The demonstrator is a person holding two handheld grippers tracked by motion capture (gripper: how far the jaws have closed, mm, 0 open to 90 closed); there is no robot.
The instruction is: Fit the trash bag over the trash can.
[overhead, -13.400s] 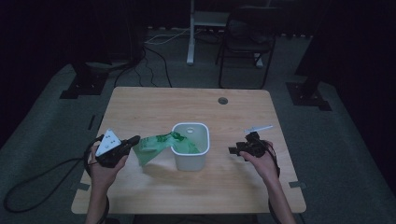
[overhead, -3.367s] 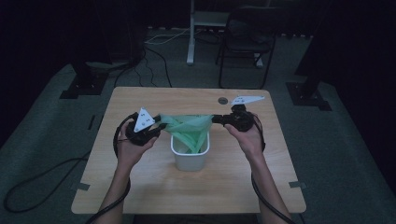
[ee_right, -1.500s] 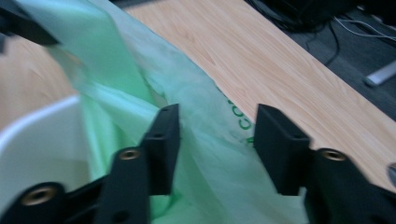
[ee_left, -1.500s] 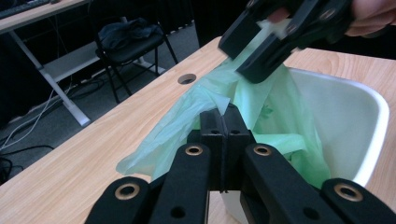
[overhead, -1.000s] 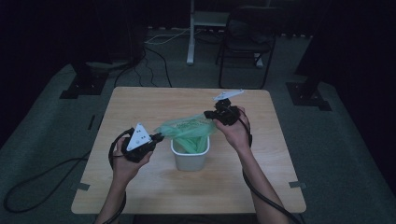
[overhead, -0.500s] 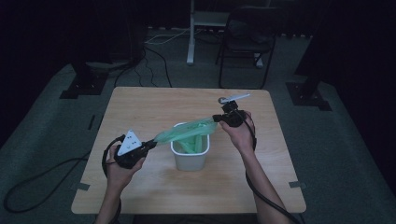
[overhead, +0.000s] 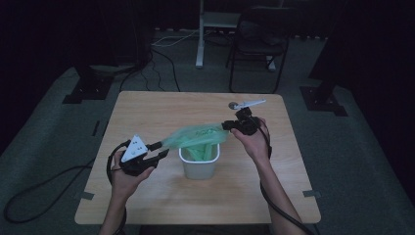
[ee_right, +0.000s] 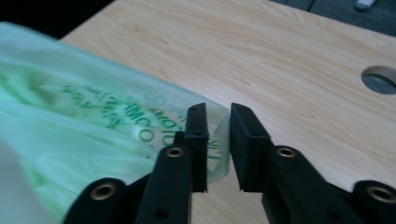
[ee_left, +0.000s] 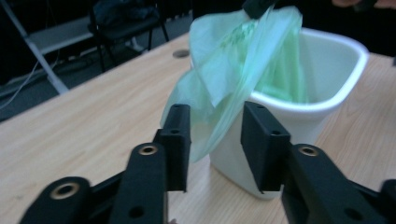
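Green bag [ee_left: 233, 79] — between left tool's [ee_left: 212, 140] parted jaws

Both forearms rise bare from the bottom of the high view, no sleeves showing. The left claw [overhead: 159, 150] is black, with a pale grey three-cornered plate on top marked by small dark dots, and a black cable looping off it toward the lower left of the frame. The right claw [overhead: 226, 125] is black too, carrying a thin pale plate. Close up, each has flat rectangular black jaws on arms fixed by round brass-coloured rivets.
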